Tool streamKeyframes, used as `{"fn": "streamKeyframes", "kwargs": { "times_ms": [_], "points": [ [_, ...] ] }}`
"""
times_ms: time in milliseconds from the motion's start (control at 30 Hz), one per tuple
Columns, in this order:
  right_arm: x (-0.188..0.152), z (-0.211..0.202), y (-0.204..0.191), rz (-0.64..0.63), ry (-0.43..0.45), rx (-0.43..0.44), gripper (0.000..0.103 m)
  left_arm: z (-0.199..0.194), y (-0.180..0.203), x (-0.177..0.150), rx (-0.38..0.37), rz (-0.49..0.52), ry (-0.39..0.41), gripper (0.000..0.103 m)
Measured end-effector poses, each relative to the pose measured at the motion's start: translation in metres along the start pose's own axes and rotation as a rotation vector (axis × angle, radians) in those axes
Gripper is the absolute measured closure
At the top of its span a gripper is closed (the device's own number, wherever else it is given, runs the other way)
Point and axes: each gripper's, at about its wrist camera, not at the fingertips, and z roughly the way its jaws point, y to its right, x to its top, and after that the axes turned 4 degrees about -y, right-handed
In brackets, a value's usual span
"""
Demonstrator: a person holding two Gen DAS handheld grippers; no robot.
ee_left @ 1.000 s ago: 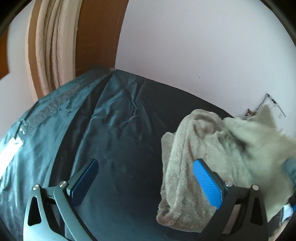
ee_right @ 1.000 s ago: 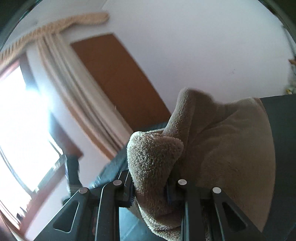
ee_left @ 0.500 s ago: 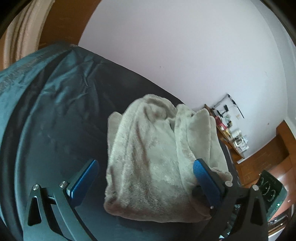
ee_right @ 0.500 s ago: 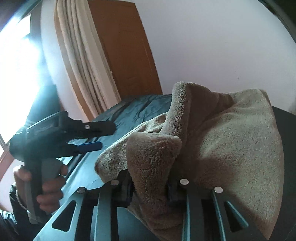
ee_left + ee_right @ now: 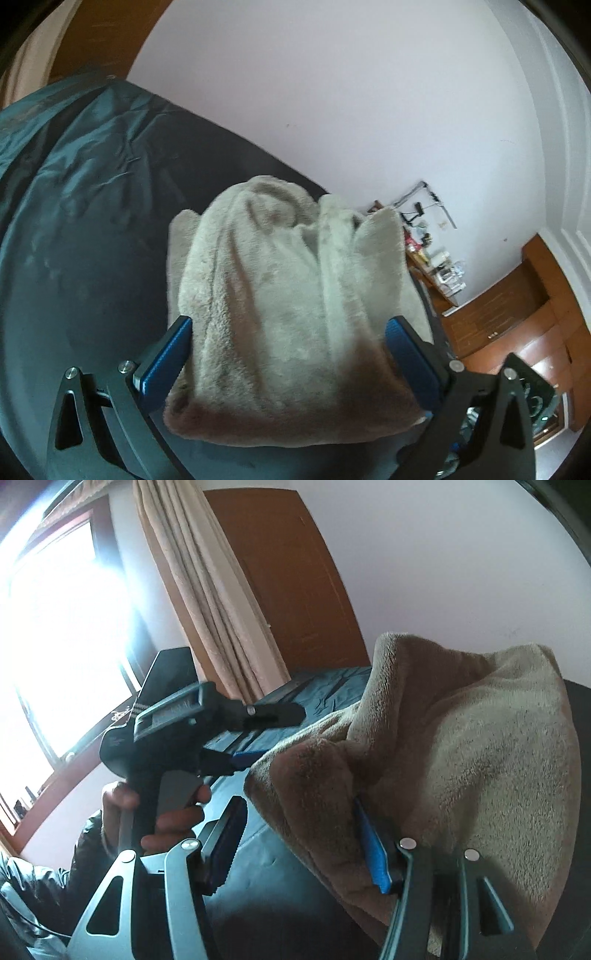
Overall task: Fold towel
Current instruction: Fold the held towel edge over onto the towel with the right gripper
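Over the dark bedspread (image 5: 92, 206), both grippers tilted downward, left gripper (image 5: 288, 354) jaws wide astride the towel (image 5: 295, 295), right gripper (image 5: 306, 842) jaws opening off it.

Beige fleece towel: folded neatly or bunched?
Bunched: the beige fleece towel lies in a lumpy heap with loose ridges on the dark teal sheet.

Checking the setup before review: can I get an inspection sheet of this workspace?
Surface: dark teal bedsheet, creased.
Job's things: beige fluffy towel, bunched in a loose heap on the sheet.
Clutter: small items on a wooden shelf by the far wall.
Grippers: left tool open, pads either side of the towel; right tool opening, towel draped over one finger.
Cables: nothing seen.
Surroundings: cream curtain, brown wooden door, bright window, white wall.
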Motion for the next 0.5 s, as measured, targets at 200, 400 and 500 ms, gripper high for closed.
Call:
{"fn": "streamKeyframes", "kwargs": {
  "times_ms": [200, 400, 500],
  "points": [
    [-0.01, -0.029, -0.001, -0.017, 0.06, -0.014, 0.042, 0.005, 0.02, 0.004, 0.025, 0.063, -0.016, 0.001],
    [-0.02, -0.075, 0.046, 0.177, 0.183, -0.088, 0.042, 0.01, 0.031, 0.015, 0.05, 0.059, -0.056, 0.001],
    [-0.028, -0.092, 0.063, 0.248, 0.203, -0.195, 0.042, -0.004, 0.035, 0.019, 0.1, 0.056, 0.006, 0.001]
  ]
}}
